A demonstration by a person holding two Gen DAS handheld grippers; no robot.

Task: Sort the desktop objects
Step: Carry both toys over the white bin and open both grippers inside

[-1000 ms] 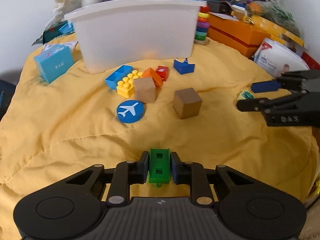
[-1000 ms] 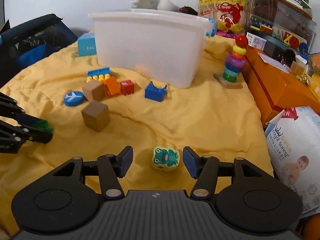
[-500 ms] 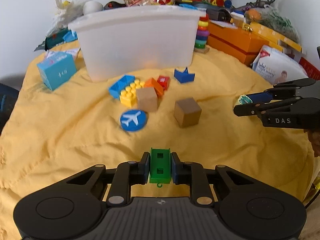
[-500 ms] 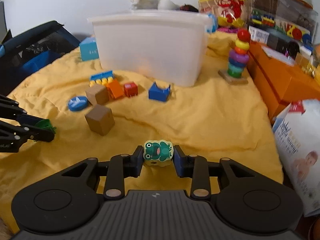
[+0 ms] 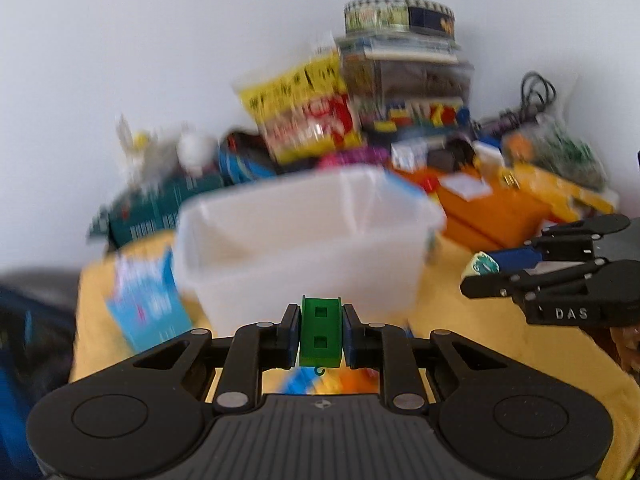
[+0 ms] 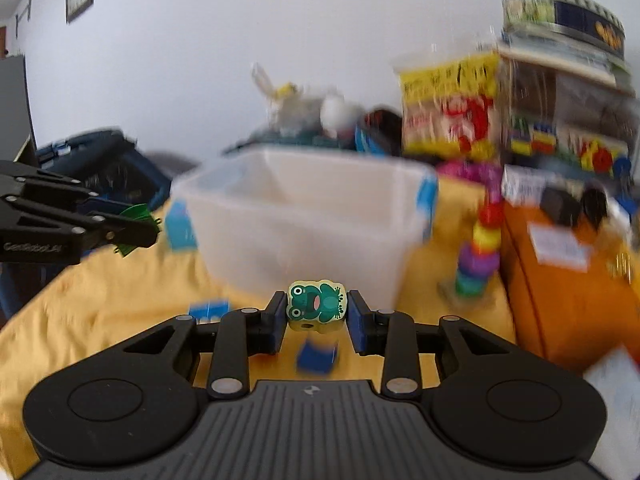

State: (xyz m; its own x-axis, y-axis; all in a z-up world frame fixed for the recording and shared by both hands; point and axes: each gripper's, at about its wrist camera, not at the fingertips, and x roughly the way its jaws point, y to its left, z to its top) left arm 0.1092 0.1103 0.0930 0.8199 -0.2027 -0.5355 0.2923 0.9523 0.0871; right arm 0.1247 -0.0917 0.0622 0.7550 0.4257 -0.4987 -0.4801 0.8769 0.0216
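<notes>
My left gripper (image 5: 321, 334) is shut on a green block (image 5: 321, 330) with two square holes, held in the air in front of the white translucent bin (image 5: 304, 240). My right gripper (image 6: 316, 314) is shut on a frog block (image 6: 316, 306), also lifted and facing the bin (image 6: 304, 220). In the left wrist view the right gripper (image 5: 480, 276) hovers at the right with the frog block (image 5: 485, 266). At the left of the right wrist view the left gripper (image 6: 136, 226) holds the green block (image 6: 134, 224). Both views are blurred.
A yellow cloth (image 6: 100, 304) covers the table. A blue block (image 6: 316, 356) lies below the right gripper. A ring stacker (image 6: 478, 256) and an orange box (image 6: 568, 280) stand right of the bin, a light blue box (image 5: 148, 308) left of it. Clutter piles behind the bin.
Both grippers have risen and tilted up toward the bin with their blocks. The right gripper shut on the frog block a second ago and lifted it off the cloth.
</notes>
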